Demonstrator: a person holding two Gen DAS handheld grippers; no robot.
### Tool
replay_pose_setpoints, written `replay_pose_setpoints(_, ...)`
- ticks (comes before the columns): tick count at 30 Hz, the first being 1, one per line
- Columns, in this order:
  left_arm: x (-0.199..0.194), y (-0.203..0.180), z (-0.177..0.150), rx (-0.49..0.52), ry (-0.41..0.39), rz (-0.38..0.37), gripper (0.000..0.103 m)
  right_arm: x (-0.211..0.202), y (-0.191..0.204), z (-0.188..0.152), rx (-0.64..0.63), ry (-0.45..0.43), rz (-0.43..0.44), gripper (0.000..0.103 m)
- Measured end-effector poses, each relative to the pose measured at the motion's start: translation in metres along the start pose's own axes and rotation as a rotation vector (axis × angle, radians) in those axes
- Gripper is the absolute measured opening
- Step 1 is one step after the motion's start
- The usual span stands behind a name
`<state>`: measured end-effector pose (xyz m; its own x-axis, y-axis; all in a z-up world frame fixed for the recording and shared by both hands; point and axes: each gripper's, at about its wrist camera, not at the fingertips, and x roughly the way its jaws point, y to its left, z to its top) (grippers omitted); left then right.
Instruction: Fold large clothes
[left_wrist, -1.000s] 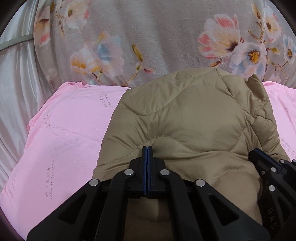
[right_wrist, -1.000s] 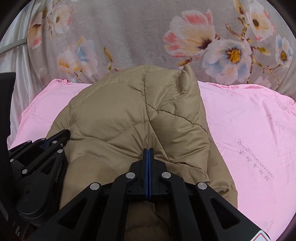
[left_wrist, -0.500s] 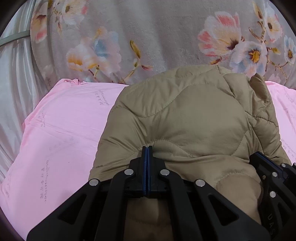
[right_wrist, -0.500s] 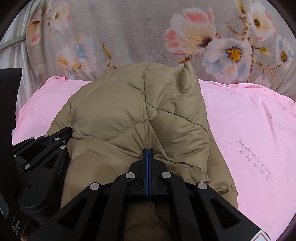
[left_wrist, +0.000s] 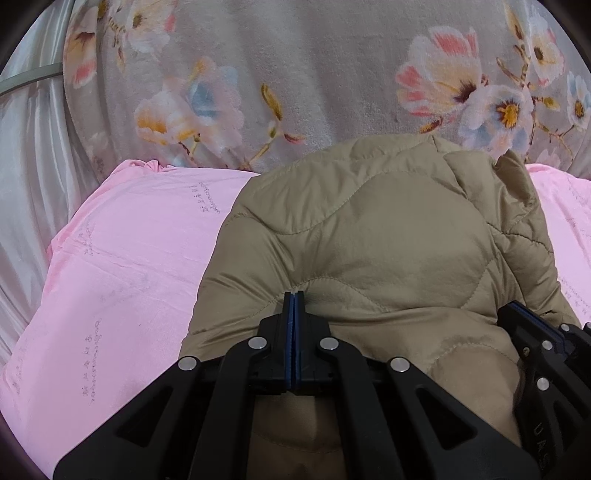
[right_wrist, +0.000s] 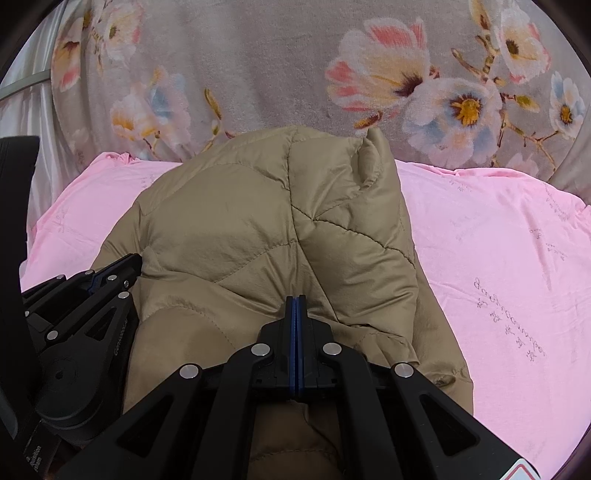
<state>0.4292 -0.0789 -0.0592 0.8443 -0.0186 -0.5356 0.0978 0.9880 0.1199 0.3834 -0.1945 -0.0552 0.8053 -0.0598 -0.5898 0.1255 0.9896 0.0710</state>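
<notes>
A tan quilted jacket (left_wrist: 369, 236) lies folded over on a pink sheet (left_wrist: 122, 258); it also shows in the right wrist view (right_wrist: 266, 236). My left gripper (left_wrist: 294, 299) is shut on the jacket's near folded edge at its left part. My right gripper (right_wrist: 296, 302) is shut on the same edge further right. Each gripper shows in the other's view: the right one (left_wrist: 524, 321) at the jacket's right, the left one (right_wrist: 110, 273) at its left. The fabric under the grippers is hidden.
A grey floral blanket (left_wrist: 314, 74) lies behind the jacket, also in the right wrist view (right_wrist: 277, 66). White satin cloth (left_wrist: 29, 147) hangs at the far left. Pink sheet (right_wrist: 498, 277) spreads to the right of the jacket.
Both grippers, still shut on the jacket edge, have shifted slightly; the jacket's far end has moved a little further toward the floral blanket.
</notes>
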Motion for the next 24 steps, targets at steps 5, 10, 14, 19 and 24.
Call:
replay_pose_setpoints(5, -0.040, 0.003, 0.005, 0.054, 0.006, 0.030, 0.031, -0.063, 0.001, 0.015, 0.014, -0.077, 0.021, 0.004)
replay_pose_setpoints(10, -0.088, 0.022, 0.005, -0.004, 0.015, 0.000, 0.037, -0.089, -0.013, 0.007, 0.048, -0.055, -0.010, 0.004)
replay_pose_setpoints(14, -0.103, 0.027, -0.005, 0.001, 0.024, 0.002, 0.037, -0.078, -0.029, -0.011, 0.113, 0.039, -0.001, 0.004)
replay_pose_setpoints(19, -0.083, 0.027, -0.024, 0.016, 0.089, 0.016, 0.036, -0.052, -0.028, -0.036, 0.089, 0.107, -0.002, 0.003)
replay_pose_setpoints(24, -0.064, 0.024, -0.038, 0.021, 0.085, 0.038, 0.036, -0.041, -0.016, -0.046, 0.013, 0.102, -0.040, 0.001)
